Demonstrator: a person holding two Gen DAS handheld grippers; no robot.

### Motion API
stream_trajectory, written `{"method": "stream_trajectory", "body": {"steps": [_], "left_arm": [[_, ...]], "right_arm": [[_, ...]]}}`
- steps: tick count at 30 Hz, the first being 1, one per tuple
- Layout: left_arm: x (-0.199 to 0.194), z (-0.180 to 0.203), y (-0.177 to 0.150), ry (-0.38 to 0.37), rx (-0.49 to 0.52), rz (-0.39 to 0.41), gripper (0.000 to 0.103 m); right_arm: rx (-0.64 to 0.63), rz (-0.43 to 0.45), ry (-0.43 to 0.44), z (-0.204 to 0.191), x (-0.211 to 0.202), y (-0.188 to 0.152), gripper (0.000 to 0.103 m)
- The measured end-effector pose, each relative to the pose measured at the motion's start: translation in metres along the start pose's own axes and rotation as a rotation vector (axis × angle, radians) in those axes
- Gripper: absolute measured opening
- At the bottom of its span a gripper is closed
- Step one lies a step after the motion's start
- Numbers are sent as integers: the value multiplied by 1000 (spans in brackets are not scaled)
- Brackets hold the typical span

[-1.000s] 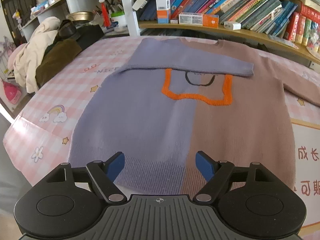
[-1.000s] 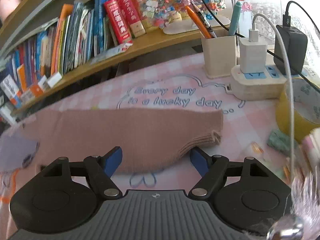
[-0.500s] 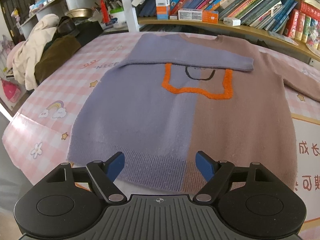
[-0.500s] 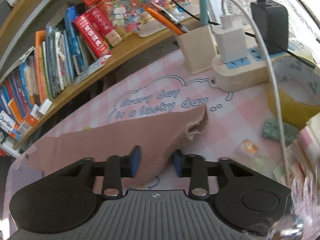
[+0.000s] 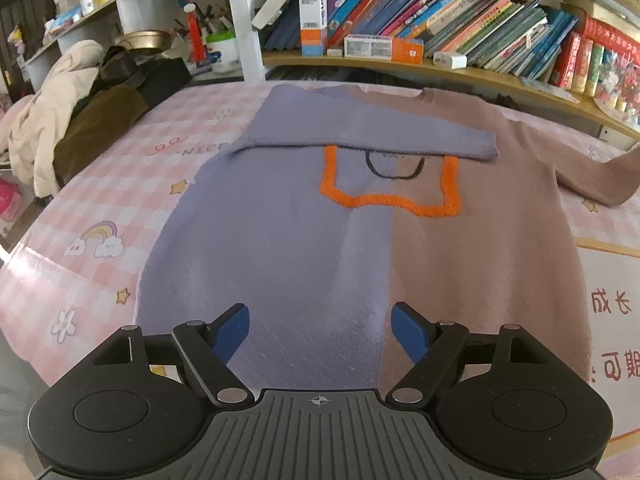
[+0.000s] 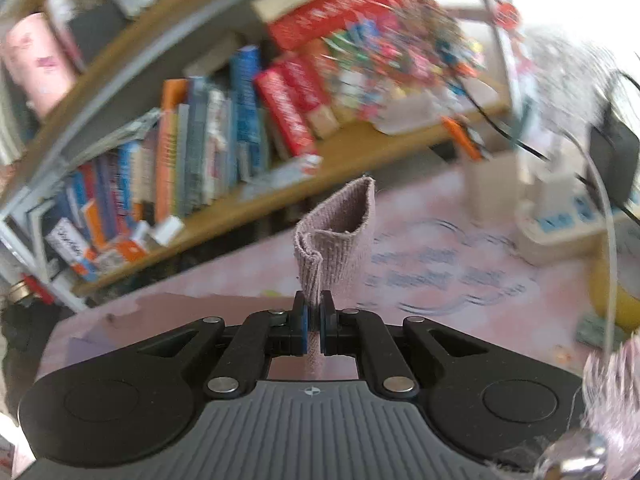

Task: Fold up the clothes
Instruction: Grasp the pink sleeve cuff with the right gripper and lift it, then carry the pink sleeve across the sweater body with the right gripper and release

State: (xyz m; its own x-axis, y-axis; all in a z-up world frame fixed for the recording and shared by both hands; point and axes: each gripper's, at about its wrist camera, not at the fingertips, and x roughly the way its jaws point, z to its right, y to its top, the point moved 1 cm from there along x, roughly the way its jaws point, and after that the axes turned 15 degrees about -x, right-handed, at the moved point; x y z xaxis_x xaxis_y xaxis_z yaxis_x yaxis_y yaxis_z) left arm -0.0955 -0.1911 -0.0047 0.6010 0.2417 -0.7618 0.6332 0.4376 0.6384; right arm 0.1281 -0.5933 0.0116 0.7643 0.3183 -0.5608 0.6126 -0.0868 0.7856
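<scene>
Jaws of the right gripper (image 6: 314, 322) are pinching shut on the ribbed cuff of the brown sleeve (image 6: 336, 236), having just been closing onto it, and the cuff is standing up in a soft curl above the blue pads; jaws of the left gripper (image 5: 320, 334) are standing wide apart with nothing between them, hovering over the lower part of the sweater (image 5: 360, 240); the sweater, half lilac and half brown with an orange outline on the chest, is lying flat and face up on the pink checked bench (image 5: 92, 208), its lilac sleeve (image 5: 372, 136) already lying folded across the chest while the brown sleeve is reaching out to the far right edge of the left view; the knit is looking soft, light and floppy, so it is likely drooping and stretching rather than holding any shape; the ribbed cuff is probably offering a firm bite, as is the ribbed hem, which is hidden under the left gripper; a bookshelf (image 5: 460, 24) is running behind the bench; the right view is blurred.
</scene>
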Motion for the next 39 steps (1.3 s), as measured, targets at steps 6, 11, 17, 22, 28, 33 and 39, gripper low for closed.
{"method": "stream_trajectory", "body": {"steps": [6,11,17,22,28,33,39], "left_arm": [[-1,-26,13,-67,22,38,81],[0,-53,28,-119,27,72,82],[3,-82,42,-167,31,99,85],[4,-111,52,-185,36,119,86],[9,-148,61,-160,20,125,86],[13,-172,64,-142,13,117,86],[18,-189,64,-128,-3,104,86]], "right_arm": [[-33,39,38,-59,0,19,5],[-53,57,81,-115,6,29,5],[-101,66,130,-187,20,39,5],[-151,53,159,-252,45,38,5],[-234,6,176,-321,87,26,5],[-269,-71,161,-357,122,4,5],[-310,-146,149,-376,147,-17,5]]}}
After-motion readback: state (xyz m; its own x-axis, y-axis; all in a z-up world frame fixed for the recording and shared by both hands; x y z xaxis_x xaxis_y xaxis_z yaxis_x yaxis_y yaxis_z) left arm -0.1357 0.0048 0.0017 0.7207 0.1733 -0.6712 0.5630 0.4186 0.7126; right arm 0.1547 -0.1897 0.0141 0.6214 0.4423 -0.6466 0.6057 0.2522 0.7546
